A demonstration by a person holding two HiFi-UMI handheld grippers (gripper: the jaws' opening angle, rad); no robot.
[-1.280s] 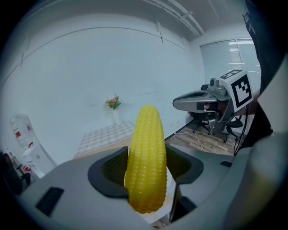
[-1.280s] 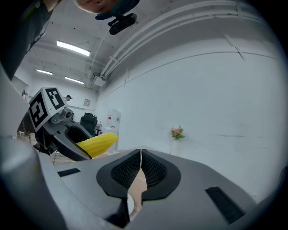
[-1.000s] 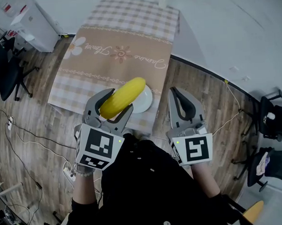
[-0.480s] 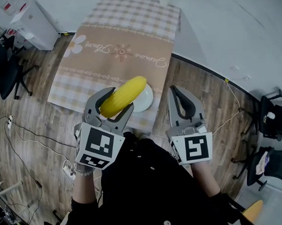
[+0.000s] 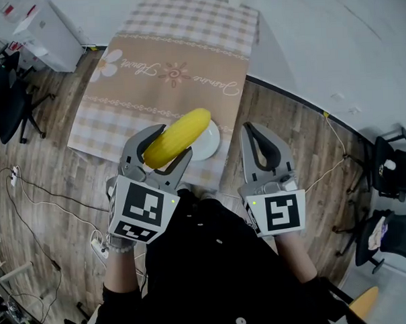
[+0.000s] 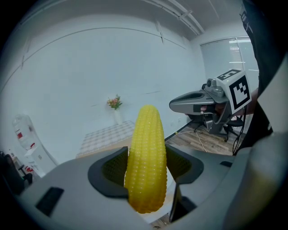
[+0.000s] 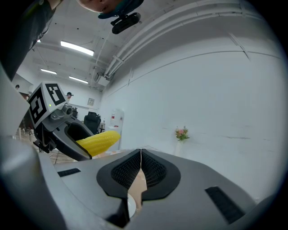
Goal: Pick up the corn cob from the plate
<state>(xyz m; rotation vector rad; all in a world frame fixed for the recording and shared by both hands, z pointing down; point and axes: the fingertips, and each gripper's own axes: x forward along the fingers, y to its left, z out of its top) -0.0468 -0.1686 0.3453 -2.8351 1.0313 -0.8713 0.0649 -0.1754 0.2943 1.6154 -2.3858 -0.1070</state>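
Read the left gripper (image 5: 163, 149) as clamped on the corn cob (image 5: 181, 133): both jaws pressed against the lower half of the cob, with the tapered end projecting forward past the jaw tips. Read the right gripper (image 5: 261, 145) as closed on nothing, jaws pressed together edge to edge, held level beside the left one.

Locate the cob in the air above the white plate (image 5: 214, 145), apparently well clear of it. Find the plate near the front edge of the checked tablecloth (image 5: 166, 79), with no other item visible on its exposed part.

Treat the pick-up as essentially complete: cob gripped and lifted off the plate. Expect no remaining step beyond a firm hold. Judge slippage of the rounded cob between the jaws as the main risk.
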